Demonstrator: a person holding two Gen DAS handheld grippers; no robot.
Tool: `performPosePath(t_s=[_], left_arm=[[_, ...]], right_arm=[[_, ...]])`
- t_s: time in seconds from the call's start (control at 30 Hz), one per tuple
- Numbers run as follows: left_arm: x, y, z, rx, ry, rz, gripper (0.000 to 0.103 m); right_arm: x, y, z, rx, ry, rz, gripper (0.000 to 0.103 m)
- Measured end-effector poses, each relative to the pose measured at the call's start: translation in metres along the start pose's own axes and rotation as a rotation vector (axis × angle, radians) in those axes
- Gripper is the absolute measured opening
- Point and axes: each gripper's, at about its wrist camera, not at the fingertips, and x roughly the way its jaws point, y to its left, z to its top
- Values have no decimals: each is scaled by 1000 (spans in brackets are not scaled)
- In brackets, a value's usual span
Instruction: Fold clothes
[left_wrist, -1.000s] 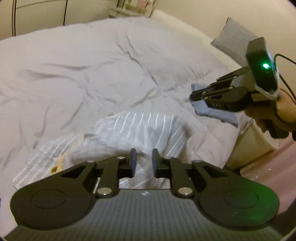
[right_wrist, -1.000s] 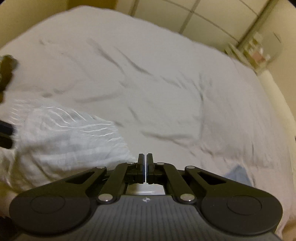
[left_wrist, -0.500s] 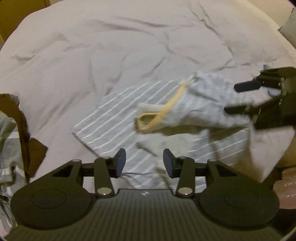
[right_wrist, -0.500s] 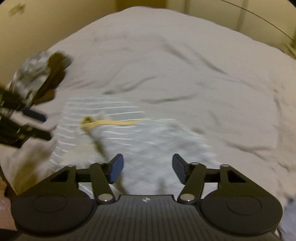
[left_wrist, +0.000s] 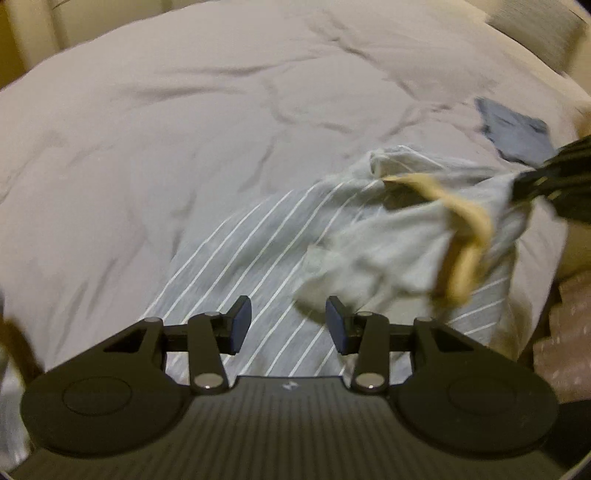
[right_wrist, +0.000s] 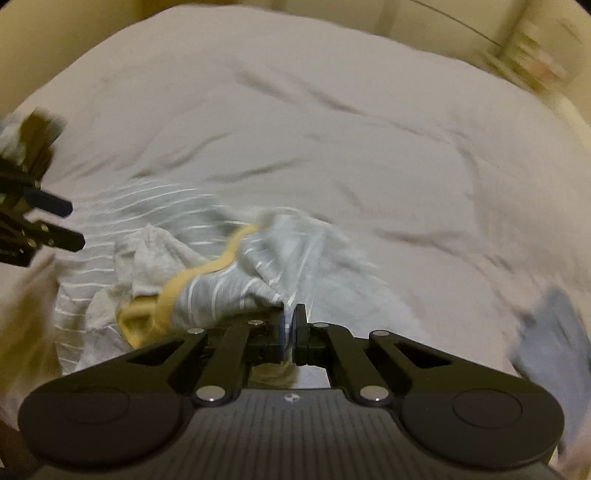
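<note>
A grey shirt with thin white stripes (left_wrist: 258, 240) lies crumpled on the bed, a yellow neckband (left_wrist: 465, 236) showing in its bunched part. My right gripper (right_wrist: 290, 325) is shut on a fold of the striped fabric (right_wrist: 229, 284), pulling that part up off the bed. It enters the left wrist view at the right edge (left_wrist: 517, 184). My left gripper (left_wrist: 289, 325) hovers open just over the flat striped part, nothing between its pads. In the right wrist view it shows at the far left (right_wrist: 75, 225), still open.
The pale duvet (left_wrist: 184, 129) covers the whole bed. A folded blue cloth (left_wrist: 513, 129) lies near the bed's right edge. A brown and grey heap of clothes (right_wrist: 33, 129) sits by the left edge. Floor (left_wrist: 565, 332) shows beyond the corner.
My right gripper opened, came down and shut on the shirt, bunching it up. My left gripper widened its jaws and sank closer over the striped cloth.
</note>
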Motion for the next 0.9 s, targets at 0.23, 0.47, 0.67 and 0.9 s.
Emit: performPosePath(t_s=[0.23, 0.47, 0.67, 0.9], left_arm=[[22, -51, 47, 288, -65, -118, 66], [59, -120, 85, 676, -100, -188, 66], [79, -163, 73, 1160, -74, -362, 62], [82, -168, 53, 1378, -69, -286, 39]], right_arm=[[-38, -87, -78, 261, 74, -230, 0], [-22, -120, -133, 518, 154, -225, 0], [-15, -123, -149, 572, 150, -170, 0], [-18, -132, -148, 583, 112, -152, 0]])
